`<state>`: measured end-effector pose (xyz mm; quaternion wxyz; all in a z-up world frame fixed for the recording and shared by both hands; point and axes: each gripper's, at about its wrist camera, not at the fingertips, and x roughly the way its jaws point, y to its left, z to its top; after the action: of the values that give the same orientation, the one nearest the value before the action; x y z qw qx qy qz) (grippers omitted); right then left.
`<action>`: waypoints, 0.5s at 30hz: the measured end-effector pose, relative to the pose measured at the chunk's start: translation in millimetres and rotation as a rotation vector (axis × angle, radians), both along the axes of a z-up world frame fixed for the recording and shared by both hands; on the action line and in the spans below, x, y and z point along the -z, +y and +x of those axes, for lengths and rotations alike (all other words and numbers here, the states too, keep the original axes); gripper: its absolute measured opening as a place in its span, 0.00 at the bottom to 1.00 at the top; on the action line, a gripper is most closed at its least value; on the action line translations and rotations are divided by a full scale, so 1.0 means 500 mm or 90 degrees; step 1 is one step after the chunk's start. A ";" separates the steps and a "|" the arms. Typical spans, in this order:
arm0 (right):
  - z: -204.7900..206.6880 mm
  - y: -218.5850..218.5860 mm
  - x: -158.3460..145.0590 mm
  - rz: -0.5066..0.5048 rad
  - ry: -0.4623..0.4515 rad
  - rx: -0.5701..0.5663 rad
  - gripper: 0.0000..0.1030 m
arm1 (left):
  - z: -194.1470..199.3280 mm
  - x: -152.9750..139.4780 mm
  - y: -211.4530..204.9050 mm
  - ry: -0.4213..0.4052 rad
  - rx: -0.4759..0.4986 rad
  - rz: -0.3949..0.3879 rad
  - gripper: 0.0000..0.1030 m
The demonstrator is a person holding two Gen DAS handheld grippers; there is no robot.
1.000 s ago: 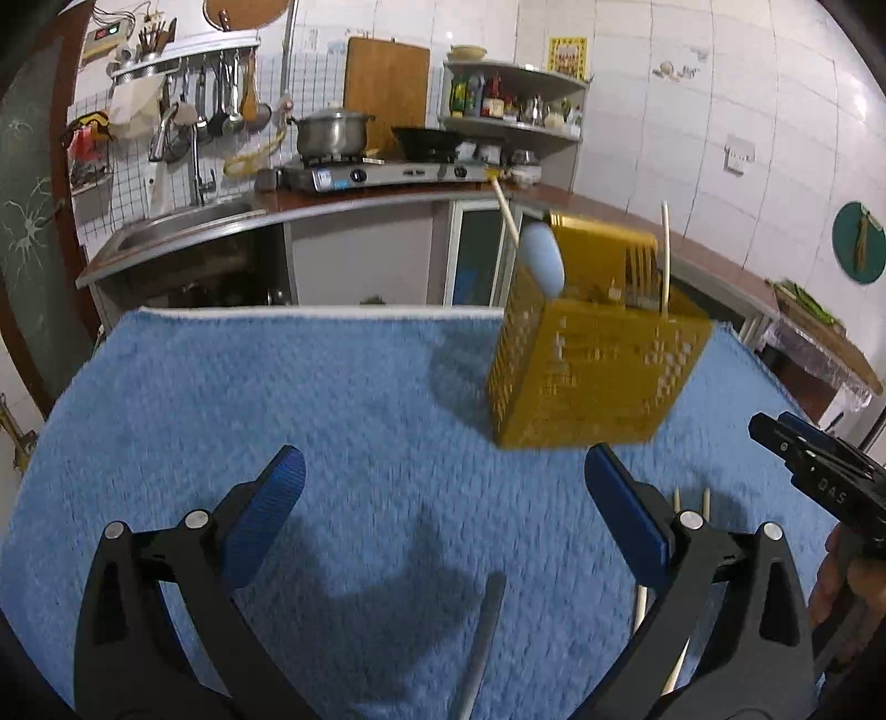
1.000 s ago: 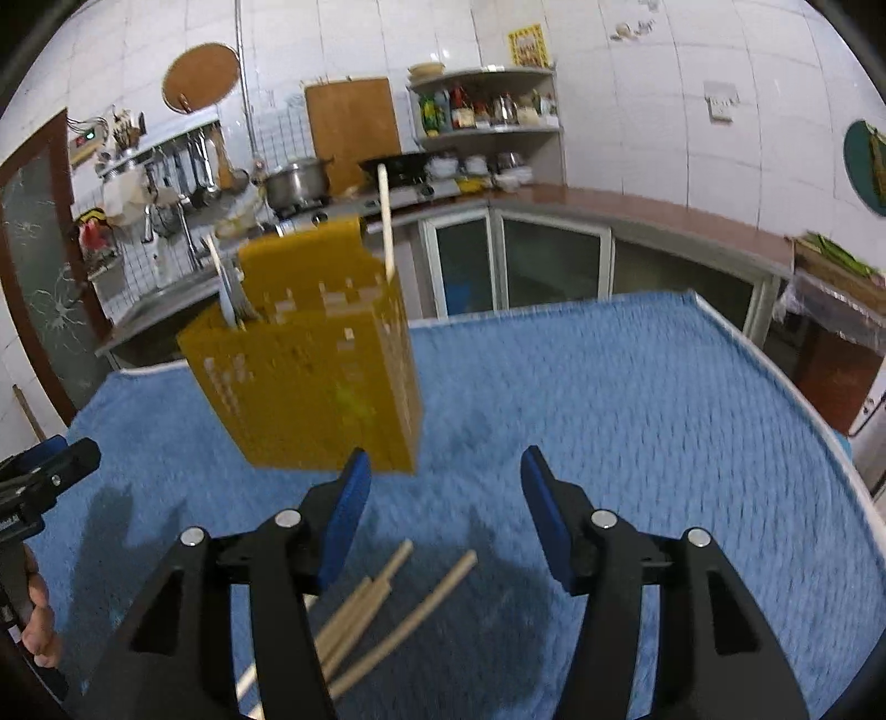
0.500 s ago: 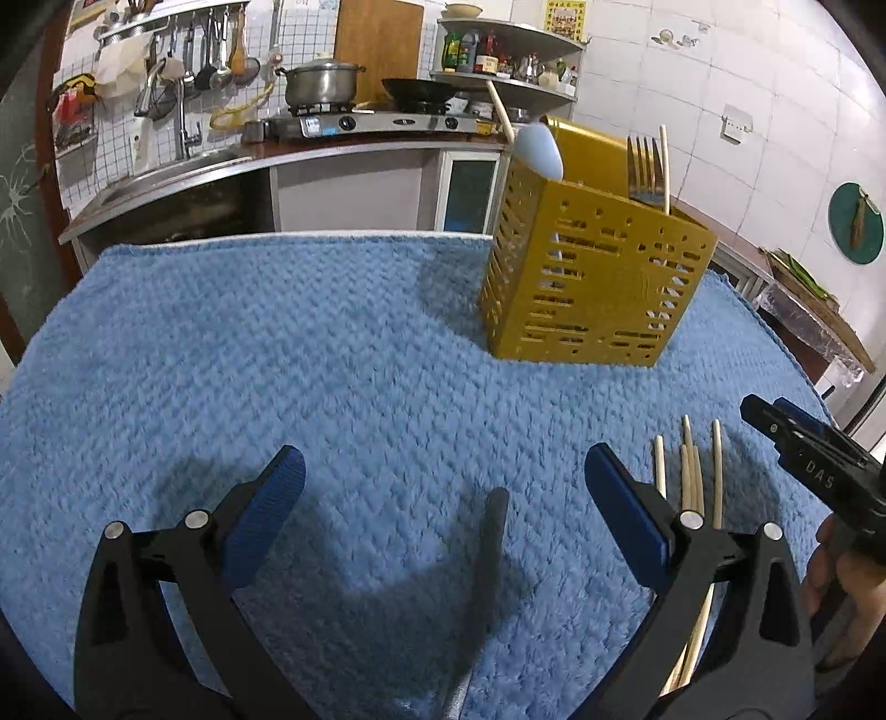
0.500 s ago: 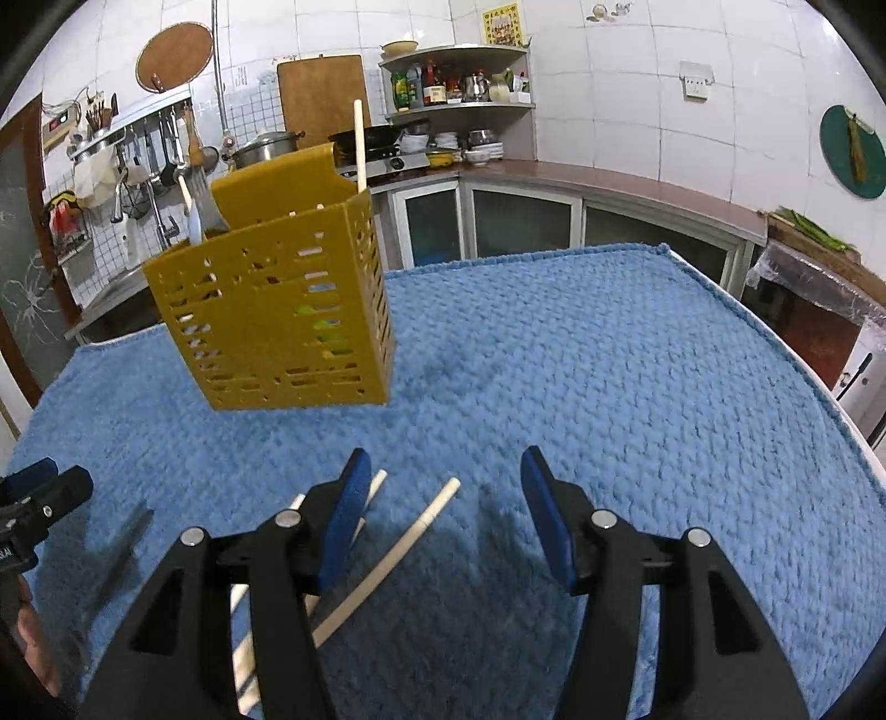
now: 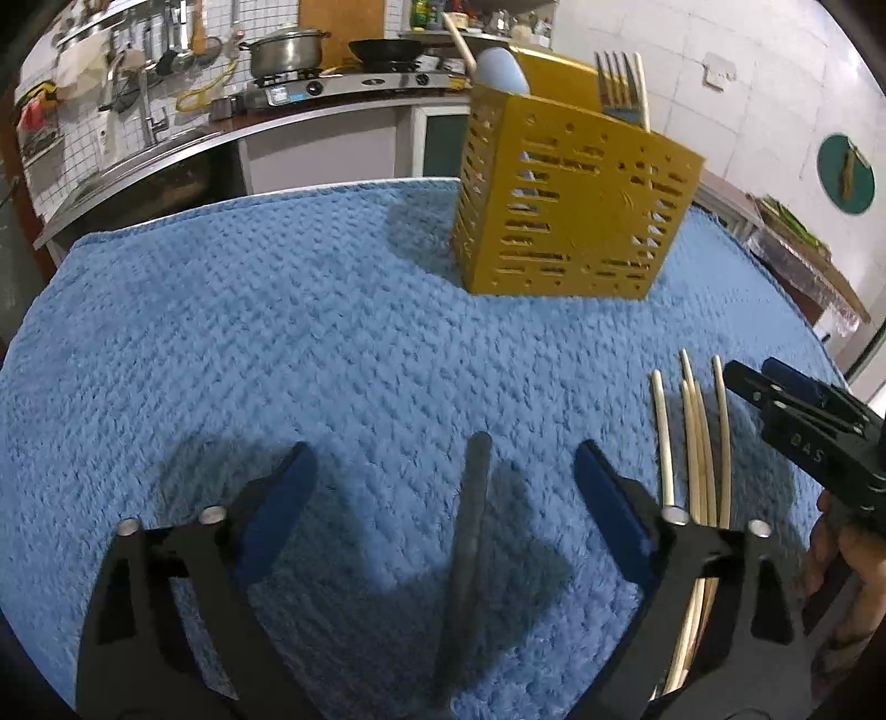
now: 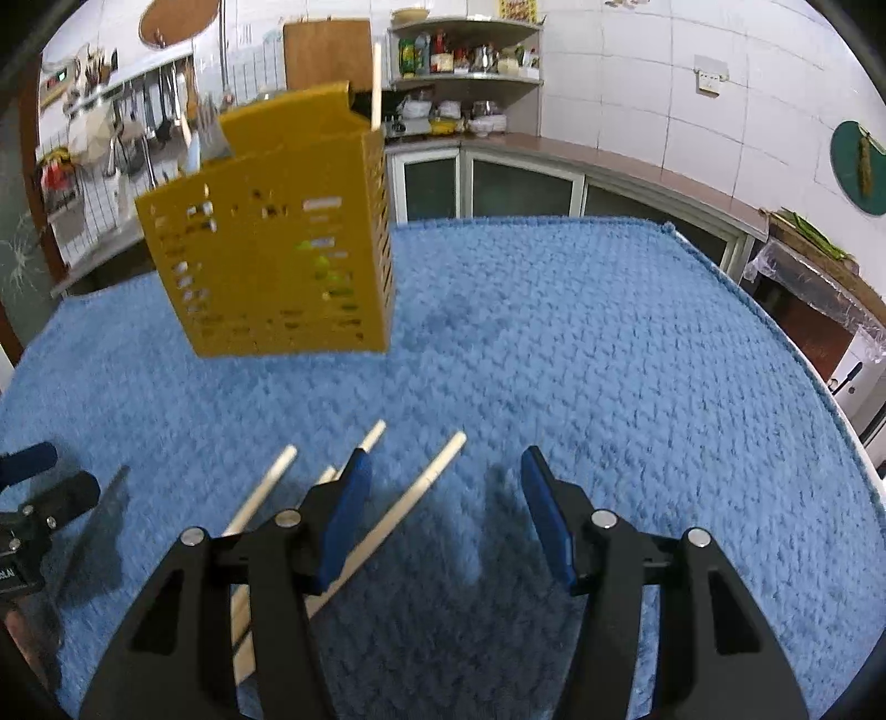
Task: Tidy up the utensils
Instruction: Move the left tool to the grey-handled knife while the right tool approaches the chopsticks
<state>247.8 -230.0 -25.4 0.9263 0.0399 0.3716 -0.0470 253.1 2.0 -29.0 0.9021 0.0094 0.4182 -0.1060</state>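
Observation:
A yellow slotted utensil holder (image 5: 570, 205) stands on the blue towel (image 5: 277, 332), holding a fork (image 5: 617, 83), a pale spoon (image 5: 501, 63) and a chopstick; it also shows in the right wrist view (image 6: 277, 249). Several wooden chopsticks (image 5: 695, 437) lie loose on the towel, also in the right wrist view (image 6: 426, 482). A dark grey utensil handle (image 5: 470, 515) lies between the fingers of my open left gripper (image 5: 443, 487). My right gripper (image 6: 443, 498) is open and empty, its left finger (image 6: 349, 509) over the chopsticks.
The towel covers the table; its right edge (image 6: 775, 332) drops off. A kitchen counter with a stove and pot (image 5: 288, 50), sink and shelves runs behind. The left gripper shows at the left edge of the right wrist view (image 6: 33, 509).
Both grippers have dropped lower and closer to the towel. The chopsticks and the grey handle now sit higher in view, nearer the fingers. Both grippers stay open.

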 end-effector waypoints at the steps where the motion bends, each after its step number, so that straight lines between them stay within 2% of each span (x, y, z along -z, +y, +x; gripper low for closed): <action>1: 0.000 0.000 0.003 -0.001 0.006 0.002 0.54 | 0.000 0.002 -0.003 0.005 0.005 0.002 0.78; 5: 0.003 -0.002 0.010 0.005 0.031 0.003 0.51 | 0.004 0.012 -0.010 0.032 0.016 0.008 0.68; 7: 0.011 -0.001 0.020 0.026 0.050 -0.013 0.45 | 0.008 0.017 -0.013 0.044 0.017 0.016 0.67; 9: 0.021 0.003 0.030 0.043 0.066 -0.023 0.39 | 0.014 0.024 -0.016 0.054 0.016 0.023 0.61; 13: 0.034 0.017 0.031 0.024 0.076 -0.033 0.31 | 0.021 0.028 -0.019 0.058 0.012 0.041 0.50; 15: 0.040 0.019 0.030 0.023 0.077 -0.047 0.20 | 0.024 0.028 -0.019 0.060 0.010 0.042 0.44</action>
<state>267.7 -220.4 -40.4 0.9024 0.0400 0.4289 -0.0085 265.1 -7.4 -43.1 0.8800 0.0372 0.4631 -0.0992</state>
